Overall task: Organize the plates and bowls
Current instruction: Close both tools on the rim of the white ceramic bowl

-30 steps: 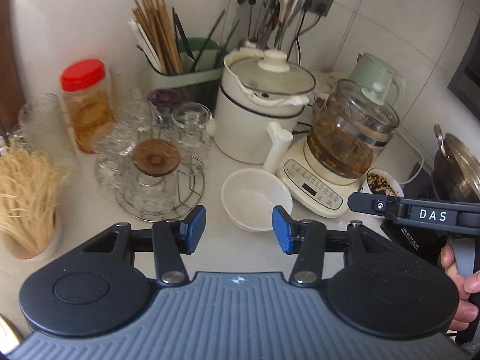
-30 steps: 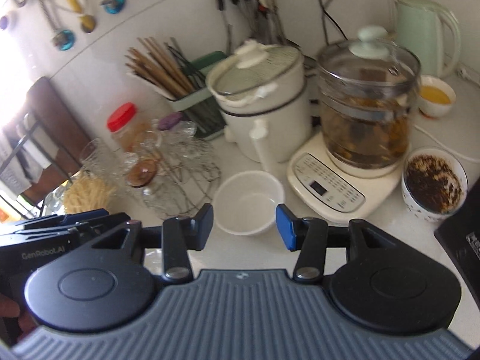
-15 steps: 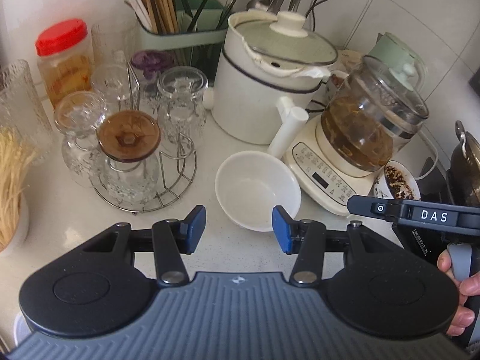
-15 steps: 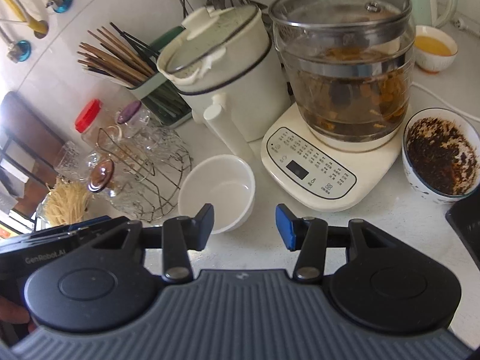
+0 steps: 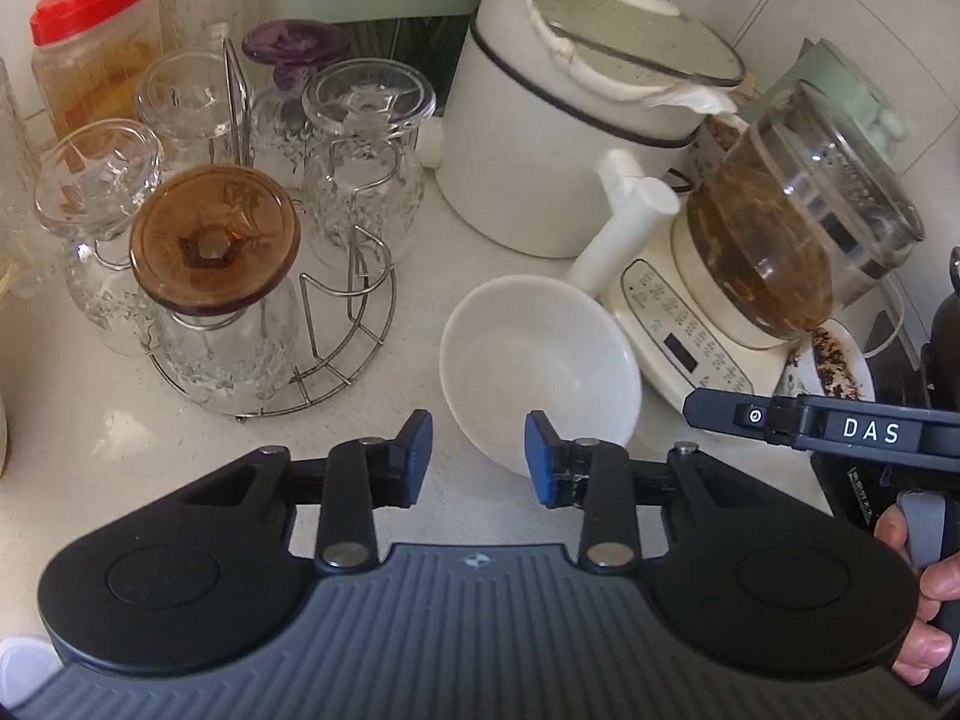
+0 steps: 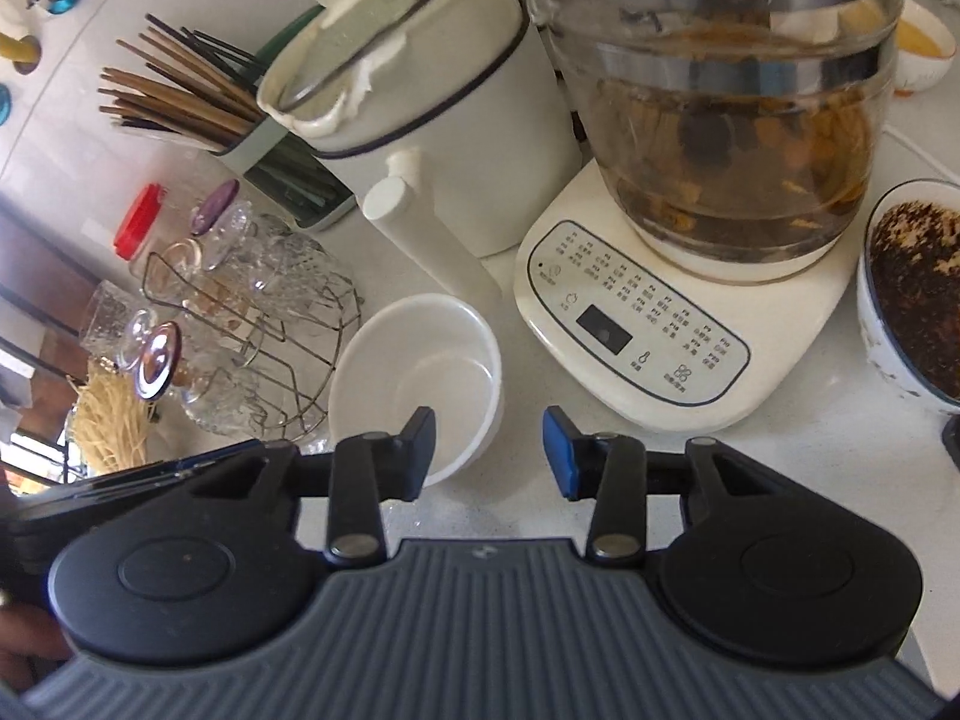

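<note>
Flanking the white bowl (image 5: 537, 360), left gripper (image 5: 478, 459) and right gripper (image 6: 489, 453) jaws have just been closing, nothing between them.

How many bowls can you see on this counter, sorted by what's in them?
Empty white bowl: 1
Bowl of dark flakes: 1
Small bowl with yellow contents: 1
Total: 3
</note>
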Tool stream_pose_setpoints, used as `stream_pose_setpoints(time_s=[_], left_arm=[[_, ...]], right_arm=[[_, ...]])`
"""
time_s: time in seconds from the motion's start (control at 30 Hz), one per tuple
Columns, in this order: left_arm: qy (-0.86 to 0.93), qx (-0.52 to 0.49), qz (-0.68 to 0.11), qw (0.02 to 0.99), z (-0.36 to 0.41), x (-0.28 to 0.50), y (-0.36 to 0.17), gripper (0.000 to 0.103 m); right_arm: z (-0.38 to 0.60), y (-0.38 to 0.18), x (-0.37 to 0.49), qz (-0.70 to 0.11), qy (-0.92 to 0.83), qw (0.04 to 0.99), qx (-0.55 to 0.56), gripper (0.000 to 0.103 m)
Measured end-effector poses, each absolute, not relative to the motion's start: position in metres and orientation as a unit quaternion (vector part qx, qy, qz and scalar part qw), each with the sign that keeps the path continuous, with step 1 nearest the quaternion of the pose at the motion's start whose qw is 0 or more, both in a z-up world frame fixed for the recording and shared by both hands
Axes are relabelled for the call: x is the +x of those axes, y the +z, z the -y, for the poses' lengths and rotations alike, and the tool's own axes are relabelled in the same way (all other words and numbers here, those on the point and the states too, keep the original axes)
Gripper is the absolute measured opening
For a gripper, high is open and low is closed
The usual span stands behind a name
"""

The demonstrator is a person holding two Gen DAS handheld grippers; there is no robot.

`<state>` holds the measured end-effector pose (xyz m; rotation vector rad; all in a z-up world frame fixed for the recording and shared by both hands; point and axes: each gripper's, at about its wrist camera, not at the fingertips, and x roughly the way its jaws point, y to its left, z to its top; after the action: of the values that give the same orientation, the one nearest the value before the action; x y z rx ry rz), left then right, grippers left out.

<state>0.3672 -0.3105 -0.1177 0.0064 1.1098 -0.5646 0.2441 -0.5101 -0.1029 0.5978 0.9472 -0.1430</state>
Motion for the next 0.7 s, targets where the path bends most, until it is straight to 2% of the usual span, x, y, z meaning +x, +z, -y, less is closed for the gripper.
stream_pose_setpoints(time_s=[0.17,0.7], left_arm=[[-0.256,0.004,-0.529,0.809,0.313,0.376,-0.13,0.029],[-0.234,-0.044,-0.555,0.797,0.306,0.397,-0.158,0.028]], right_arm=[[0.513,-0.114,0.256,-0.464,-0.064,0.835,0.288,0.036],[0.515,-0.139,0.287,-0.498,-0.051,0.811,0.302,0.034]])
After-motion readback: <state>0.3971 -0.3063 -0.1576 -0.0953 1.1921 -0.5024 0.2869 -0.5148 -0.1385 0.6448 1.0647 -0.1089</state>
